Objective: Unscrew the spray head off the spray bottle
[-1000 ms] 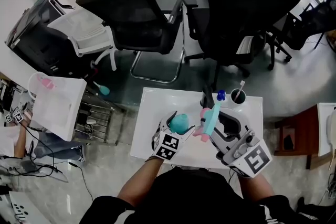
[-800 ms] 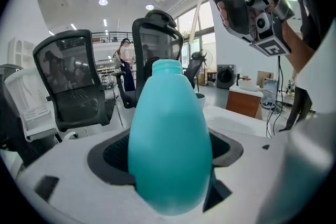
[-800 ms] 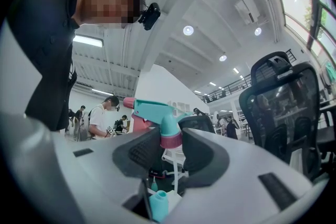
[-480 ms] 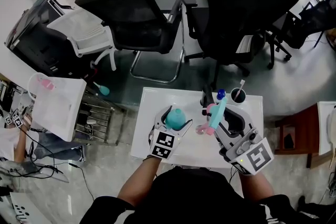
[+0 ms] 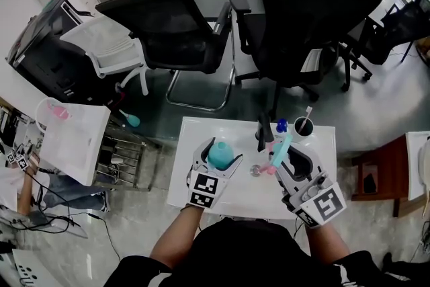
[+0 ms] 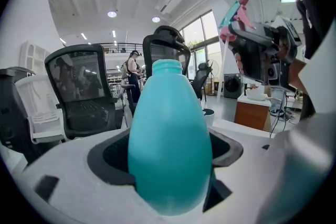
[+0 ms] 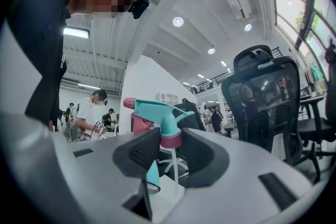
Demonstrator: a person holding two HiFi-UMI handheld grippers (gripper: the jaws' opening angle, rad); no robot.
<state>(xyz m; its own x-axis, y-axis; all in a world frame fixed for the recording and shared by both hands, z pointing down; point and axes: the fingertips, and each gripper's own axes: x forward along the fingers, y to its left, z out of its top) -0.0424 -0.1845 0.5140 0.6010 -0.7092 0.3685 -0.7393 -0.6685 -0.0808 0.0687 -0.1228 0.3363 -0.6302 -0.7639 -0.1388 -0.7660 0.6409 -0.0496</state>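
Teal egg-shaped plastic spray bottle [image 6: 169, 139] is sitting between the jaws of the left gripper [image 5: 219, 154], which are closing firmly on its wide body. Its neck is pointing up and is open, with no head on it. The right gripper [image 5: 281, 156] is gripping the teal spray head with the pink collar [image 7: 156, 112] by that collar, and a thin white tube is hanging down from it. The spray head is staying apart from the bottle, to its right, and both are hovering above the small white desk [image 5: 201, 128]. At the far edge of this desk a black cup with a white stick [image 5: 304, 124] is standing. Behind the desk, black mesh office chairs [image 5: 168, 27] are standing on the glossy grey floor [image 5: 376, 117]. Another white desk [image 5: 74, 138] is standing to the left.
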